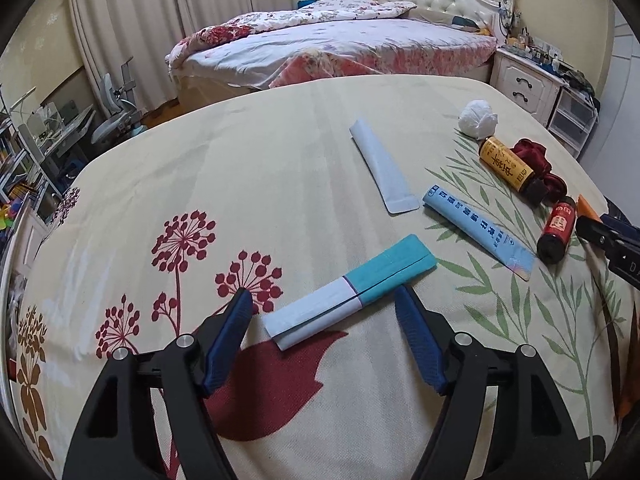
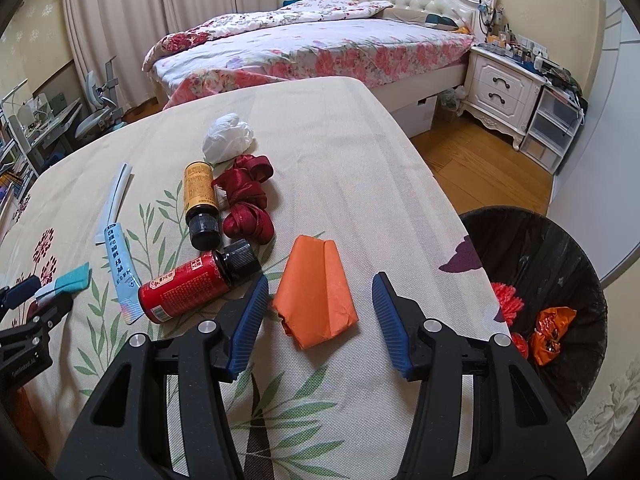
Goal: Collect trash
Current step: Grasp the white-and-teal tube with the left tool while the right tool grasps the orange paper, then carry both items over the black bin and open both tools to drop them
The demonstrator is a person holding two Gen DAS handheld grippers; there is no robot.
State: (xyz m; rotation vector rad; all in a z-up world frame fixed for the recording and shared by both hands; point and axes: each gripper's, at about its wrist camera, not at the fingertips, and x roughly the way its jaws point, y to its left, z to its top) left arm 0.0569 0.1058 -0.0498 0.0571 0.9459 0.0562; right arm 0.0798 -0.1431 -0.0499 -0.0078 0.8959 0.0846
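My left gripper point(image 1: 324, 300) is open, its blue fingers on either side of a teal-and-white flat packet point(image 1: 352, 288) lying on the table cloth. My right gripper point(image 2: 320, 284) is open around a folded orange paper point(image 2: 316, 292). Also on the cloth lie a pale blue wrapper point(image 1: 382, 164), a blue printed sachet point(image 1: 478, 232), a red bottle point(image 2: 196, 284), a yellow bottle point(image 2: 200, 196), a dark red ribbon point(image 2: 246, 200) and a white crumpled wad point(image 2: 228, 138). A black-lined trash bin point(image 2: 560, 264) stands by the table's right edge.
The table point(image 2: 352, 160) carries a cream floral cloth. The bin holds orange and red scraps point(image 2: 552, 328). Behind are a bed point(image 2: 312, 48), a white nightstand point(image 2: 504, 88), and a desk with a chair point(image 1: 116, 112) at left.
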